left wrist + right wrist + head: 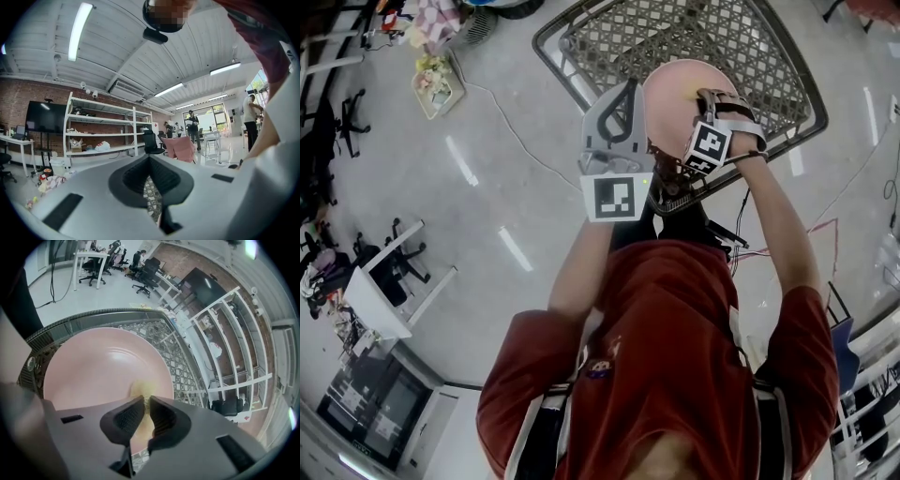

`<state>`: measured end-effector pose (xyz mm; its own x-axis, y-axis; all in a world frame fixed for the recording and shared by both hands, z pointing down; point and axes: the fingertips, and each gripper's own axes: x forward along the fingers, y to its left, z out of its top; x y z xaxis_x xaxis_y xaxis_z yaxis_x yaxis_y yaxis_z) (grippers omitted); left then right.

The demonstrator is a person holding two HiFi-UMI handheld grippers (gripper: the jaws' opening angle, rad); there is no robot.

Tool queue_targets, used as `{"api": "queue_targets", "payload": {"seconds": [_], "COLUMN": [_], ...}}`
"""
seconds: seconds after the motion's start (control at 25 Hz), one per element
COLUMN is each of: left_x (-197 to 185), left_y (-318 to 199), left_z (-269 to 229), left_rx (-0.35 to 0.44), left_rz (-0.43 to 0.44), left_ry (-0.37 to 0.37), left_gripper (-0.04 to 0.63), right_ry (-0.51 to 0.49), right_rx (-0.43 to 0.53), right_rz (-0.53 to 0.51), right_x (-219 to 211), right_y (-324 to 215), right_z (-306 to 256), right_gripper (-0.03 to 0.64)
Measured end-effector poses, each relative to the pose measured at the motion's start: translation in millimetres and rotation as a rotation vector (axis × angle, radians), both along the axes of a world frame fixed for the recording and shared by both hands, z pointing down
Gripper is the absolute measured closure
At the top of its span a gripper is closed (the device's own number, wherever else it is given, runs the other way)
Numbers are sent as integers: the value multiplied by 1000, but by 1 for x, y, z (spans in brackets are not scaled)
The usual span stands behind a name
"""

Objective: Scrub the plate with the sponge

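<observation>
**Head view.** A person (666, 347) in a red shirt stands at a mesh worktop (769, 56) and holds both tools out over its near edge. The pink plate (675, 89) lies over the mesh close to that edge. The left hand-held gripper (625, 94) sits just beside the plate's left rim, but this view does not show whether the two touch. The right hand-held gripper (712, 98) is over the right half of the plate and points down at it. Each tool shows its marker cube (617, 197) towards the camera. Grey floor (487, 187) lies around the worktop.

**Left gripper view.** The black pads (164, 176) meet at their tips — the jaws are closed, and nothing can be seen held between them. Lower down, a strip of the mesh shows through the slot behind the tips. The tool looks out level across the room. A white shelf (103, 126) and a dark screen (42, 117) stand against a brick wall.

**Right gripper view.** The camera looks down onto the face of the plate, which fills the middle of the picture. The mesh and its dark frame show round the far and right sides. The jaws are drawn in to a narrow slit and clamp a yellowish sponge (140, 389). A blurred part of it shows just past the tips — it lies against the plate's surface, towards the right side. Office chairs (150, 268) stand on the floor beyond the worktop.
</observation>
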<state>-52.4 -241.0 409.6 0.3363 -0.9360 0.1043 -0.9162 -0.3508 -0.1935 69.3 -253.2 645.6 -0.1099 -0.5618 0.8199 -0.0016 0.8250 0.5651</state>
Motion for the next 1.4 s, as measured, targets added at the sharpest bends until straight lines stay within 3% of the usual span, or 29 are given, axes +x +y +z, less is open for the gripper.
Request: {"api": "queue_targets", "payload": {"seconds": [0.44, 1.0, 1.24, 1.4], "left_x": [2, 6, 6, 5], "left_y": [6, 2, 3, 2], "left_z": [-1, -2, 0, -2], "left_rx": [7, 20, 10, 14], "left_rz": [5, 30, 30, 24], "left_ry": [36, 44, 50, 57], "left_gripper": [583, 583, 582, 581], "right_ry": [7, 48, 49, 20], "right_rx": [-81, -281, -276, -224], "right_rz": [-44, -52, -61, -32], "right_x": [-9, -8, -9, -4], "right_y": [62, 126, 129, 113], "right_z": [1, 0, -2, -12], "right_gripper": [574, 574, 574, 574]}}
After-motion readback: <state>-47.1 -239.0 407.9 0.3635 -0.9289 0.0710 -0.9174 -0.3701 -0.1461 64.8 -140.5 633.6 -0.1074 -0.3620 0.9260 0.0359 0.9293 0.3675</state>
